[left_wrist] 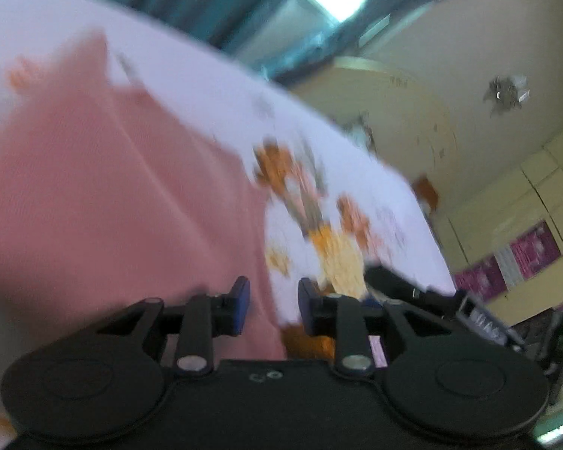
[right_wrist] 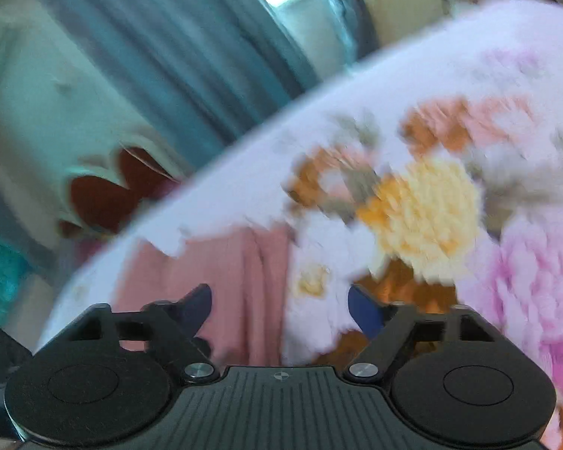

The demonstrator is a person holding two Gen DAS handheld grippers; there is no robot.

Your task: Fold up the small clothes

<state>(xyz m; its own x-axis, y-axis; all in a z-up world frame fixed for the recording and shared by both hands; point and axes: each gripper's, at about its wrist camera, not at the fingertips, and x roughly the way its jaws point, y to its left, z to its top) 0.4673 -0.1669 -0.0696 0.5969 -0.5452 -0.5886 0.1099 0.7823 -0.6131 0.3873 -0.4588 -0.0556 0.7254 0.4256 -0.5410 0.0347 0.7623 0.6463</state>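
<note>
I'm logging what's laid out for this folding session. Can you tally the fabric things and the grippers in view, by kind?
Pink garment: 1
Floral bedspread: 1
Teal curtain: 1
Grippers: 2, the left gripper and the right gripper, both with blue-padded fingers apart and nothing between them
Total: 5

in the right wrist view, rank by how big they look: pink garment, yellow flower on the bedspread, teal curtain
1. teal curtain
2. yellow flower and pink garment: they look about alike, and blur plus the camera's nearness leave that order unsure
</note>
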